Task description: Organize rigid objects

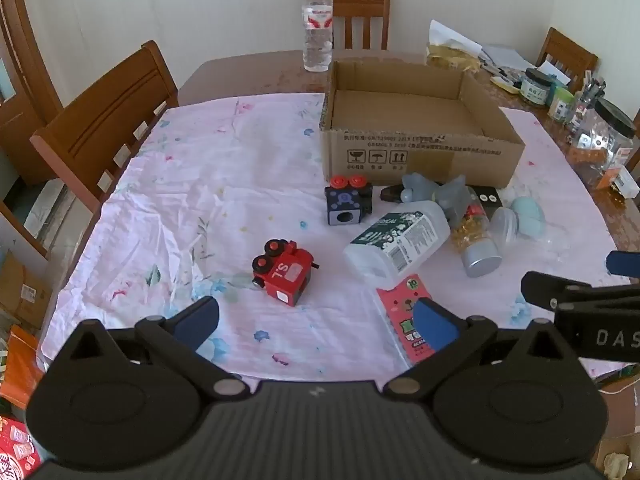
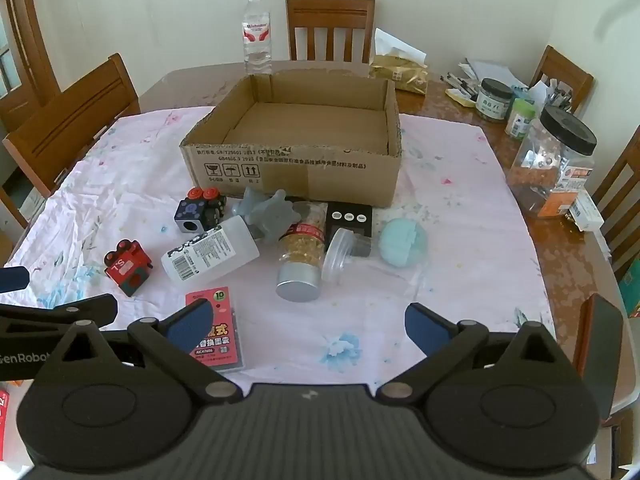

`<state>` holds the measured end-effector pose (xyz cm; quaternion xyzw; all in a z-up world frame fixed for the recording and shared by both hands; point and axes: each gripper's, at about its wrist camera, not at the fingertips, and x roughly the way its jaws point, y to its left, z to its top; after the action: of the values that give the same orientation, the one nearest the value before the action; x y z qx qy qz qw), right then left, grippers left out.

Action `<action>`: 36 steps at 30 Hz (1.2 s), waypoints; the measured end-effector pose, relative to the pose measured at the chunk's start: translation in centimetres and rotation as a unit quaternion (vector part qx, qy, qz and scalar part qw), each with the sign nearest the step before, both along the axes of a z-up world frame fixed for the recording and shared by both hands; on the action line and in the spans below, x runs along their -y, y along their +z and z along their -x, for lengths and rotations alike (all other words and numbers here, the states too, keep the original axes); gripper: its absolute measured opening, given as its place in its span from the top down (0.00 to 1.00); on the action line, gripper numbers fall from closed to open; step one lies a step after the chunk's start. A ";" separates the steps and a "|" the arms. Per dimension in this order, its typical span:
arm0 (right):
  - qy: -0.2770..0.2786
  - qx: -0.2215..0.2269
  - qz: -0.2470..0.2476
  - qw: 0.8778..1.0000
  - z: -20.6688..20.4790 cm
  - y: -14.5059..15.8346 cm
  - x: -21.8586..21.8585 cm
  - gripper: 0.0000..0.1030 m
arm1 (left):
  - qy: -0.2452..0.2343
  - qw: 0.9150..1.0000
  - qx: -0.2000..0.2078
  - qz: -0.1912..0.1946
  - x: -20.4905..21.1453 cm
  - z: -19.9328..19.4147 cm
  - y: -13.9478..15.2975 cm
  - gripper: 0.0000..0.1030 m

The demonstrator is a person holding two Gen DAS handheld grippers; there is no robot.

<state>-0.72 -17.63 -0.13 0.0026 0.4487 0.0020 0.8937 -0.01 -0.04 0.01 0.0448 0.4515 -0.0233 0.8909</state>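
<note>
Both claws spread, empty: left gripper [image 1: 316, 320], right gripper [image 2: 306, 322]. Risk: the cluttered pile below the cardboard box [image 2: 296, 168] — grabbing the white bottle [image 2: 210, 254] may roll the capsule jar [image 2: 300, 264].

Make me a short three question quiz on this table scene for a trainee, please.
1. True or false: the cardboard box already holds toys.
2. Which lies nearest the left gripper? A: red toy train B: water bottle C: black-lidded jar
3. Fill in: both grippers' jaws are ___.

Key: 1 false, it is empty. 2 A. 3 open; the right gripper holds nothing either.
</note>
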 end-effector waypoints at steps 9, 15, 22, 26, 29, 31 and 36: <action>0.002 -0.002 0.000 1.000 0.0 0.2 0.0 0.00 | 0.001 1.000 -0.003 0.004 -0.1 -0.1 0.0 0.01; 0.003 0.000 -0.001 1.000 0.1 0.2 0.1 0.00 | 0.001 1.000 -0.003 0.006 -0.1 0.1 0.0 0.01; 0.003 0.001 0.000 1.000 0.1 0.3 0.2 0.00 | 0.002 1.000 -0.004 0.007 -0.1 0.3 0.2 0.01; 0.007 0.003 0.001 1.000 0.2 0.3 0.2 0.00 | 0.002 1.000 -0.004 0.006 -0.1 0.3 0.2 0.01; 0.009 0.004 0.001 1.000 0.3 0.3 0.2 0.00 | 0.003 1.000 -0.003 0.006 0.0 0.3 0.1 0.01; 0.010 0.005 -0.001 1.000 0.3 0.4 0.3 0.00 | 0.006 1.000 -0.003 0.005 0.1 0.3 0.2 0.01; 0.014 0.004 0.000 1.000 0.2 0.3 0.4 0.00 | 0.007 1.000 -0.004 0.005 0.2 0.3 0.3 0.01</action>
<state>-0.95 -18.04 0.22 -0.0035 0.4449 0.0142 0.8955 -0.30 -0.27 0.28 0.0373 0.4552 -0.0196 0.8894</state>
